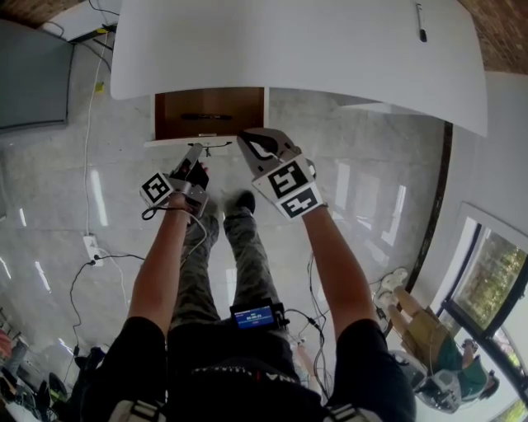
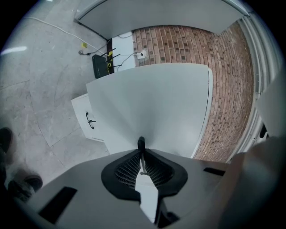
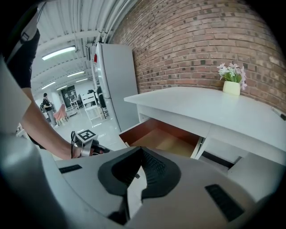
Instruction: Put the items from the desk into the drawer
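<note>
1. Drawer is pulled out from under the left end of the desk. Its wood bottom is showing and its white front edge sticks out past the desk's front edge.
2. Left gripper hangs just off that drawer front, out beyond the desk's front edge and over the tiled floor. Its claw is pinched fully together with nothing in it.
3. Right gripper is just beside it, near the drawer's right front corner. Its jaws are closed up too, on nothing.
4. Right of the drawer, the floor runs wide along the desk's front edge.
5. Pen lies toward the desk's right end, well apart from both grippers.
6. Flower pot stands at the desk's back edge, by the brick wall.
</note>
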The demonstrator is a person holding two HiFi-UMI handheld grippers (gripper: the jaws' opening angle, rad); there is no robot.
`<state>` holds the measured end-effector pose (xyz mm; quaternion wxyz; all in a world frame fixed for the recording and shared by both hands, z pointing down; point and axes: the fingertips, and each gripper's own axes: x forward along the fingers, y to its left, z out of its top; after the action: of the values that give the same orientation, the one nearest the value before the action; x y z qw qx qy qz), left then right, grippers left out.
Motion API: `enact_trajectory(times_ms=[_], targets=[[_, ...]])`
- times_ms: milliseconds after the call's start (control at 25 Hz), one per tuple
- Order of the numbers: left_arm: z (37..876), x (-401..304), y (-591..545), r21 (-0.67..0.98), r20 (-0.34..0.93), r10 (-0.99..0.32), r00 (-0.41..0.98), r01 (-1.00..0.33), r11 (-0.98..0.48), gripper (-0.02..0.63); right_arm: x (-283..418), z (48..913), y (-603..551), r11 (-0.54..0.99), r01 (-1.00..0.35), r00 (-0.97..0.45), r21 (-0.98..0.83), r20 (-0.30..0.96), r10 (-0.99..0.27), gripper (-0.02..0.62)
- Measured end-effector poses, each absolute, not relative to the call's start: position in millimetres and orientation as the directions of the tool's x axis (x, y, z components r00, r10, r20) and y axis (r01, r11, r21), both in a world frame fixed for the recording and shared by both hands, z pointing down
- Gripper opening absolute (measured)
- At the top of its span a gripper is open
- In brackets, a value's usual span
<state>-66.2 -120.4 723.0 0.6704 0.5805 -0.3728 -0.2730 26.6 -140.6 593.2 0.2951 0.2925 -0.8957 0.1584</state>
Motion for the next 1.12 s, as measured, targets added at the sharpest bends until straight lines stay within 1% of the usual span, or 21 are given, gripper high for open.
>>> enact_trajectory(times_ms=[480,1120], targets=[[724,-64,-147,0.981,0.190,-0.797,0.573,-0.085,0.172,0.035,37,606,-142,0.726,-0.667,-0.644,-0.164,0.617,-0.452,0.015],[724,-64,-203,0.983,0.182,-0.813,0.553,-0.096,0.155,0.035,50,613,-156,0.696,-0.697,-0.625,-0.174,0.622,-0.471,0.015]])
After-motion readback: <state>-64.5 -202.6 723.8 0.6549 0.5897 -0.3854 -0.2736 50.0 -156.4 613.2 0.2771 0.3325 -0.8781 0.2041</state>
